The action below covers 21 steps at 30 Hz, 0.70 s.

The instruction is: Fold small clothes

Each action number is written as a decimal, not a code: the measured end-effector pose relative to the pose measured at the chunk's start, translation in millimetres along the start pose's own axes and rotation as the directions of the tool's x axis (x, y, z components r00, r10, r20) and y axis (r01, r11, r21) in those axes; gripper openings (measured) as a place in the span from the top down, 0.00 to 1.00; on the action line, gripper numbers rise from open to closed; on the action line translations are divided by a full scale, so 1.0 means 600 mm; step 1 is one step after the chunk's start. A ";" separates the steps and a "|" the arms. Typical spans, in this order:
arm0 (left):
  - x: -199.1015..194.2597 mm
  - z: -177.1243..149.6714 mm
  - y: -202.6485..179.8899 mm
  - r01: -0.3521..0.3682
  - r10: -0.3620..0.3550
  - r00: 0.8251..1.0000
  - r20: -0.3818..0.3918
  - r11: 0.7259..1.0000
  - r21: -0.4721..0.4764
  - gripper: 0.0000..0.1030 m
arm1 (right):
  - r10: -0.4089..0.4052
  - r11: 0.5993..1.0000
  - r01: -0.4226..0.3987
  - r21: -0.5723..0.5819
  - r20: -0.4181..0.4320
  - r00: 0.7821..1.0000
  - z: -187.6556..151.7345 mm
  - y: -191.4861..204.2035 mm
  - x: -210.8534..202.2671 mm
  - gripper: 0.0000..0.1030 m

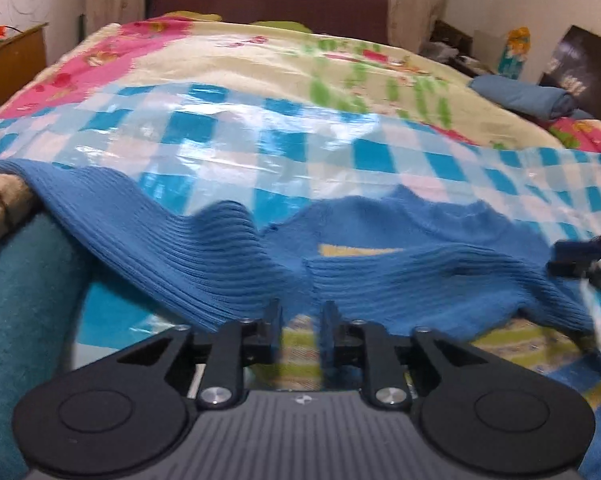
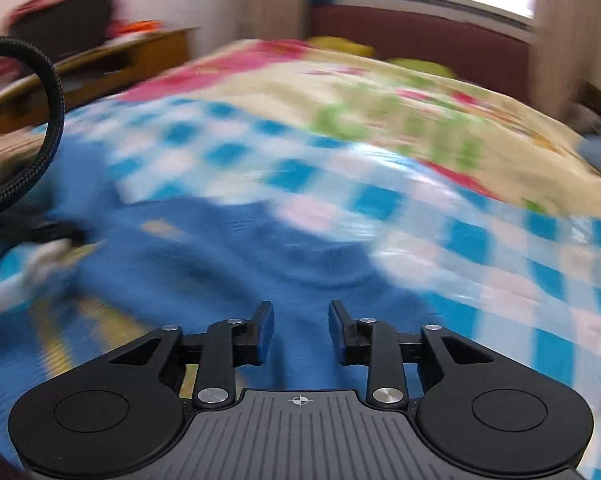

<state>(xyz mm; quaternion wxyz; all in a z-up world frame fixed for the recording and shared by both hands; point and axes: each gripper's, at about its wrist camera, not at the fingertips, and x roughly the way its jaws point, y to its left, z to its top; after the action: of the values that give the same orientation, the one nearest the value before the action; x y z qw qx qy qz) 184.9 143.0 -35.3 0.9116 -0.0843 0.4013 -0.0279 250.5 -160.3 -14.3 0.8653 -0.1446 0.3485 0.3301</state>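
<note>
A blue ribbed knit sweater (image 1: 204, 248) lies rumpled across a blue-and-white checked plastic sheet (image 1: 260, 128) on the bed. My left gripper (image 1: 302, 314) is at the sweater's near hem. Its jaws stand a little apart, and only striped yellow-green fabric (image 1: 300, 352) shows in the gap. The right wrist view is blurred. There my right gripper (image 2: 300, 316) hovers low over the same sweater (image 2: 228, 256) with its jaws apart and nothing pinched between them. Part of the right gripper (image 1: 592, 264) shows at the right edge of the left wrist view.
A teal garment (image 1: 24, 304) and a beige knit (image 1: 0, 200) lie at the near left. A folded blue cloth (image 1: 528, 96) rests at the bed's far right on the floral quilt (image 1: 220, 64). Wooden desk (image 1: 16, 60) at left, dark red headboard (image 1: 268, 4) behind. A black cable (image 2: 48, 120) loops at left.
</note>
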 end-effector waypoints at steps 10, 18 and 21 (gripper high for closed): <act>0.013 -0.009 -0.017 0.011 -0.008 0.999 -0.046 0.997 0.071 0.59 | 0.108 0.980 -0.124 -0.157 -0.111 0.988 -0.004 0.114 0.097 0.87; 0.004 -0.007 -0.019 -0.055 0.054 0.998 0.015 0.995 0.078 0.61 | 0.180 0.979 -0.192 -0.070 -0.142 0.973 -0.011 0.142 0.077 0.90; 0.025 -0.011 -0.015 -0.081 0.083 0.996 -0.026 0.994 0.073 0.61 | 0.138 0.975 -0.167 -0.149 -0.189 0.972 -0.010 0.158 0.094 0.86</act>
<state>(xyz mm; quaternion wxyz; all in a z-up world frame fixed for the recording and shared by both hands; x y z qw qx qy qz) 190.1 131.7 -49.2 0.9086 -0.0345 0.4162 -0.0062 214.4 -66.4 -59.8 0.7879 -0.2166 0.4059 0.4092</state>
